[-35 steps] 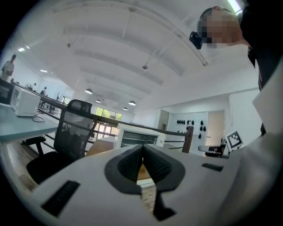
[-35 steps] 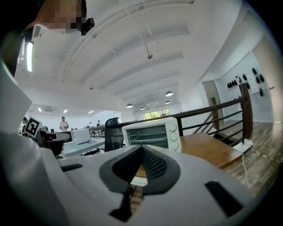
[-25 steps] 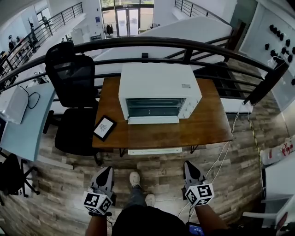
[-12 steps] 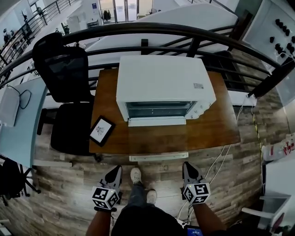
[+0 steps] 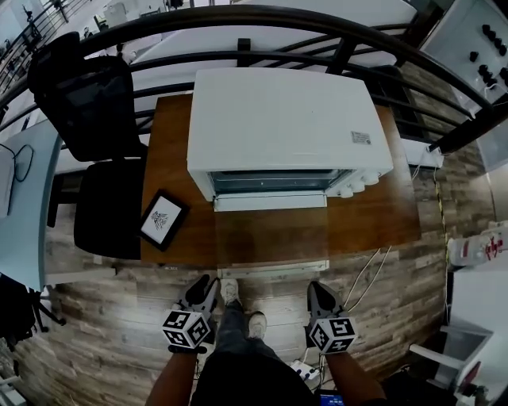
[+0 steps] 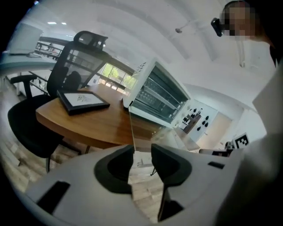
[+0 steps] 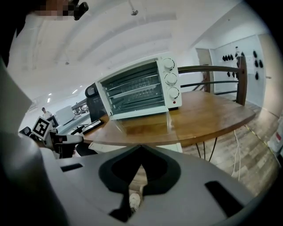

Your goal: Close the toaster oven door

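Left fingers: those of the left gripper (image 6: 142, 152) were opening, with a gap between them and only floor showing through it.
Right fingers: those of the right gripper (image 7: 140, 148) were pressed together at the tips and held nothing.
Grippers' place: both hung low in the head view, one left of centre and one right of centre. They pointed up the frame toward the bench (image 5: 373, 222) and touched neither it nor the oven.
Between them: the person's shoes (image 5: 232, 291) stood on the plank floor (image 5: 103, 333).
Door: the glass door (image 5: 271, 236) was open. It lay folded down flat just above the bench top, at the middle of the head view.
Handle: its white handle (image 5: 274, 269) lay along the bench's near edge, just above the grippers in the frame.
Toaster oven: the white toaster oven (image 5: 286, 119) stood on the bench at upper centre, its racks showing through the open front.
Knobs: the knobs (image 5: 357, 186) sat at the right end of the oven's front.
Left of the oven: a black-framed card (image 5: 161, 219) lay flat on the bench, apart from the oven.
Further out: a black office chair (image 5: 87, 103) stood at upper left, and a dark railing (image 5: 262, 16) curved across the top of the frame.
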Action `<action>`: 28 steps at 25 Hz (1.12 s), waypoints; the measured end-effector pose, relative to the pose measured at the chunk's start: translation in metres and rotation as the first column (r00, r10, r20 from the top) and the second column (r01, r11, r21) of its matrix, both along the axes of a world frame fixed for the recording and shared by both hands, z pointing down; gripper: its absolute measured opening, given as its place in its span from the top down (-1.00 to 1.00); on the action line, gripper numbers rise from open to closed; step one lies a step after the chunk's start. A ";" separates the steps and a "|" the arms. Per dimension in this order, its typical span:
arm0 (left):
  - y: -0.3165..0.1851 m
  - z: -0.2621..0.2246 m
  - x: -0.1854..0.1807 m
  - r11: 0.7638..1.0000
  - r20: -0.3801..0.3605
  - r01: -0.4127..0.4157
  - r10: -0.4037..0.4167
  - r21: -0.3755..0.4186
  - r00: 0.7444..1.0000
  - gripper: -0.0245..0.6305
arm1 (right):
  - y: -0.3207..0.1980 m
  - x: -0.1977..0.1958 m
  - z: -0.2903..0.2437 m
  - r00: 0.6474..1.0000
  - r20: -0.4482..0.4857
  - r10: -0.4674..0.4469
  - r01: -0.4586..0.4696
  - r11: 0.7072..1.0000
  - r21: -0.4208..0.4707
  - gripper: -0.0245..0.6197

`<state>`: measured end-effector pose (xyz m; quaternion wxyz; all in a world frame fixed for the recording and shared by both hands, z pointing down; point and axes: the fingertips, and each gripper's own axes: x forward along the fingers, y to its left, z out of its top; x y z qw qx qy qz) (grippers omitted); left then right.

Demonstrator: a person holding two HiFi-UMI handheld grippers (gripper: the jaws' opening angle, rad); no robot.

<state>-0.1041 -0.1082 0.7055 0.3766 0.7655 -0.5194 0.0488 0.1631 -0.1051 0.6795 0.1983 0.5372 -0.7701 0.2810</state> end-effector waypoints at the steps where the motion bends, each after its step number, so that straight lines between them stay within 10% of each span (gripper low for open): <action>1: -0.004 0.008 0.002 1.000 -0.020 0.005 -0.005 -0.020 1.000 0.50 | 0.001 -0.002 0.002 1.000 0.002 -0.003 0.003 1.000 -0.010 0.93; 15: -0.018 0.037 0.022 0.984 -0.207 -0.033 -0.004 -0.176 0.978 0.61 | 0.001 -0.020 -0.008 1.000 0.002 -0.013 0.013 0.999 -0.042 0.93; 28: -0.024 -0.017 0.020 0.992 -0.278 -0.039 0.004 -0.120 0.961 0.61 | -0.004 -0.012 -0.037 0.998 0.058 0.032 -0.034 0.999 0.034 0.93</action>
